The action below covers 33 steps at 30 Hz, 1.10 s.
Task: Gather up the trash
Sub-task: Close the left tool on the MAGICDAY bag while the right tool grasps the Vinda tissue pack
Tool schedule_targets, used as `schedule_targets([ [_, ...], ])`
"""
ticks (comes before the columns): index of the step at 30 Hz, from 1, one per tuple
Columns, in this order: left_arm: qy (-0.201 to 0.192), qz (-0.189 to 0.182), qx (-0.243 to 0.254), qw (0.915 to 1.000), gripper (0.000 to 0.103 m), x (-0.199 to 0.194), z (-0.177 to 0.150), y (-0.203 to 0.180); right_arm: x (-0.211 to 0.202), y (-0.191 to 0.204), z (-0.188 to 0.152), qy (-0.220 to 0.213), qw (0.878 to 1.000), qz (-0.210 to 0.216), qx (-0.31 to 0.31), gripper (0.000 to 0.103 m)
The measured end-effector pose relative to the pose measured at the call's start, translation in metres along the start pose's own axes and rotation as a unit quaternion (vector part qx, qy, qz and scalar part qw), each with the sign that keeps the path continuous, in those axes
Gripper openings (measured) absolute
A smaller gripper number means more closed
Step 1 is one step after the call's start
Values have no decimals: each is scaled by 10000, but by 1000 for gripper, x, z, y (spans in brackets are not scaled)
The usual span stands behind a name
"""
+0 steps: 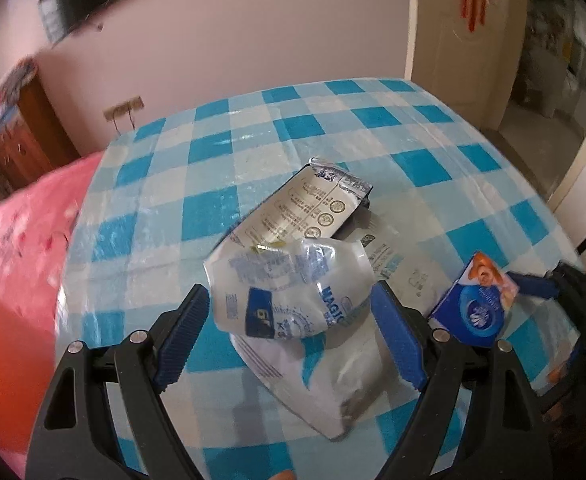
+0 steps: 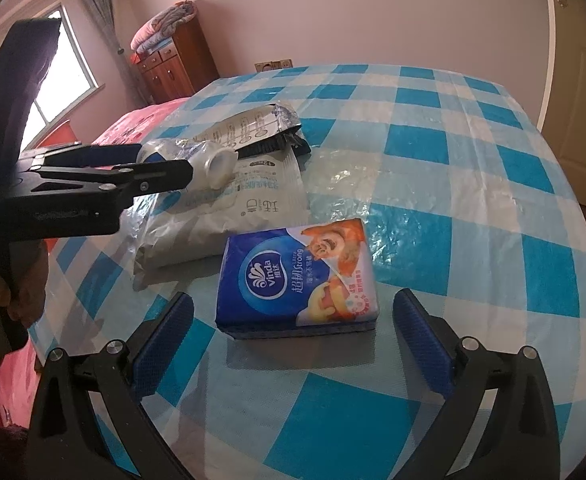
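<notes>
Collecting has barely begun: left gripper (image 1: pixel 289 312) clamps a crushed bottle (image 1: pixel 289 292) above the wrappers (image 2: pixel 229 196) mid-table (image 2: pixel 453 160); right gripper (image 2: pixel 293 344), jaws wide, straddles the tissue pack (image 2: pixel 297 280) near the front edge.

crushed plastic bottle (image 1: pixel 289 288): 1
flat white bag (image 2: pixel 229 216): 1
foil pouch (image 1: pixel 309 208): 1
tissue pack (image 2: pixel 297 280): 1
checked table (image 2: pixel 453 208): 1
grippers: 2, left gripper (image 1: pixel 289 316), right gripper (image 2: pixel 293 344)

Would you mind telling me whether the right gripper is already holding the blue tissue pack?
No, the right gripper stands open, its pads clear of the blue tissue pack, which lies flat on the checked tablecloth.
</notes>
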<state>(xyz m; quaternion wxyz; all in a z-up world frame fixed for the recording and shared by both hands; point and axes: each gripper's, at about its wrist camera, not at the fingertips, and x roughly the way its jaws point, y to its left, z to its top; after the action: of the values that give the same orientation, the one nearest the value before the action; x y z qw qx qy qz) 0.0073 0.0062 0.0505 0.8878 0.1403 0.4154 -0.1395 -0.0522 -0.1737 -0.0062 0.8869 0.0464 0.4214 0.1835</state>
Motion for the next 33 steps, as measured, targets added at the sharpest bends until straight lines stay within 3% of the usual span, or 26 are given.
schedule_targets([
  [2, 98, -63, 199, 9997, 83, 4, 1, 1, 0, 0, 0, -8, 10000, 24, 17, 99],
  [5, 285, -44, 61, 9996, 83, 11, -2, 8, -1, 0, -1, -28, 10000, 67, 48, 99],
  [14, 237, -1055, 29, 9941, 83, 1, -15, -13, -2, -3, 0, -48, 9999, 120, 85, 99],
  [22, 60, -720, 627, 9954, 83, -14, -1, -10, -3, -5, 0, -64, 9998, 159, 111, 99],
  [26, 140, -611, 1251, 9902, 83, -3, 9, -14, -3, -5, 0, -61, 9998, 154, 112, 99],
  [33, 339, -599, 1549, 9855, 83, 24, 24, -17, -1, -2, 0, -22, 10000, 57, 24, 99],
])
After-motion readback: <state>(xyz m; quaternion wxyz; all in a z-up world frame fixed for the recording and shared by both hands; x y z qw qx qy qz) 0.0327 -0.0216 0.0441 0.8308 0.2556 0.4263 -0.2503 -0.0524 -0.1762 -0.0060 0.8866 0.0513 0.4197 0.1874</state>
